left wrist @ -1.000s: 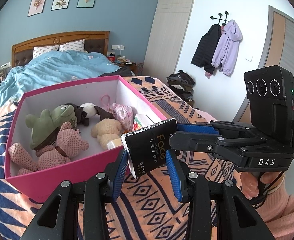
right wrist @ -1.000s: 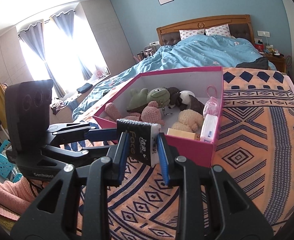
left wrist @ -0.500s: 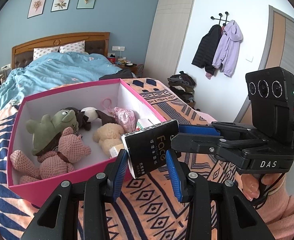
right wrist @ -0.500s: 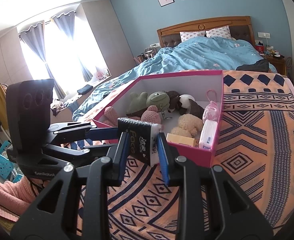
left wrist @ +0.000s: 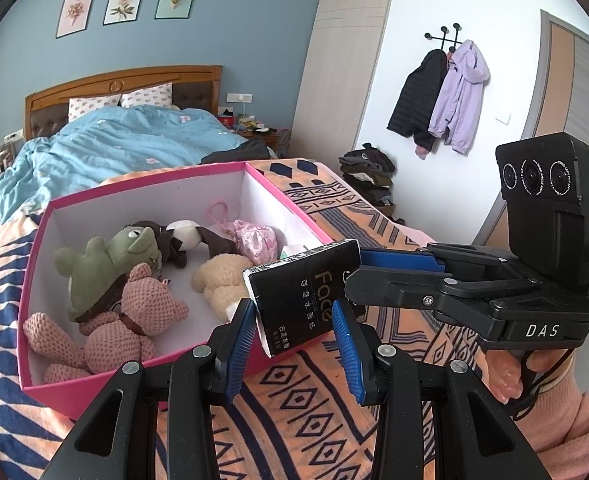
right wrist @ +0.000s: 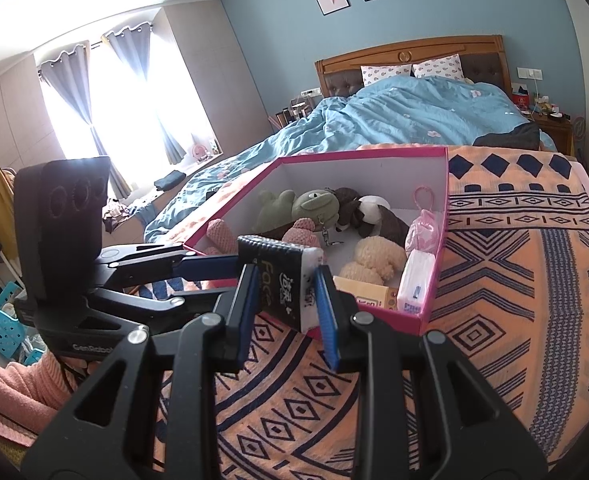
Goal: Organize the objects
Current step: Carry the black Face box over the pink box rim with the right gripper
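Black, glossy tissue pack (left wrist: pixel 304 293) sits clamped from both sides by the left gripper (left wrist: pixel 296 325) and right gripper (right wrist: pixel 287 294), held above the pink cardboard box's (left wrist: pixel 156 378) near rim, beside plush toys (left wrist: pixel 126 312).

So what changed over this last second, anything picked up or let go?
Nothing let go: both the left gripper and the right gripper stay shut on the black tissue pack. The pink box sits a little lower in both views than a second ago, so the pair has shifted only slightly. The toys inside lie as before.
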`<state>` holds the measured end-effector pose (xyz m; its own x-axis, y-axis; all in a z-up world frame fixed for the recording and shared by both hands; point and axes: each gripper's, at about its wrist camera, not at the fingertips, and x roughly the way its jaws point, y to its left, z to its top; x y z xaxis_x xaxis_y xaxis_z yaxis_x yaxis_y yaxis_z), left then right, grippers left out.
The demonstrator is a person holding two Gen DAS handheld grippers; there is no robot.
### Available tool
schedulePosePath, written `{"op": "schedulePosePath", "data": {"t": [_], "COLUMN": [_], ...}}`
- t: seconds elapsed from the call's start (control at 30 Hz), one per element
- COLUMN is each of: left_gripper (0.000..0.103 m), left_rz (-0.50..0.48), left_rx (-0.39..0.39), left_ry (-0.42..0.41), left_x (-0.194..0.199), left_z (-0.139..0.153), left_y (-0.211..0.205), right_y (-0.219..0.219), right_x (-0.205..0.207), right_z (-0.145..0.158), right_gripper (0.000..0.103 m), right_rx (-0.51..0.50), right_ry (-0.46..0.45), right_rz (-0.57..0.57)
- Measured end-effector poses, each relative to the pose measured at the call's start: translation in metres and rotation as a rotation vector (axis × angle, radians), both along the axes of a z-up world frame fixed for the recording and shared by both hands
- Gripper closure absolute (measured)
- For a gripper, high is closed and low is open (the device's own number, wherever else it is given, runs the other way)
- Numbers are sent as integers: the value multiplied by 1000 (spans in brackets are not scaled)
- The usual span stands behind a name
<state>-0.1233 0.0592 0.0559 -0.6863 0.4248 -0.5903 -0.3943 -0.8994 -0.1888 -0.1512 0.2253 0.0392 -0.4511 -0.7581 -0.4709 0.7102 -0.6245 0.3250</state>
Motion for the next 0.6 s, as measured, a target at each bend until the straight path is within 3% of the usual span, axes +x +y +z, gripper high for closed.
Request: {"op": "schedulePosePath", "data": {"t": [0.6], "left_gripper": [64], "left_rz": [11], "left_rx": [-5], "left_ry": [-7], "left_x": [-14], "left_z": [1], "left_y": [-2], "right_y": [-2], "right_x": [-13], "right_z": [1], "right_gripper": [71], "right_rx": [-15], "right_ry": [-13], "right_rz": [2]}}
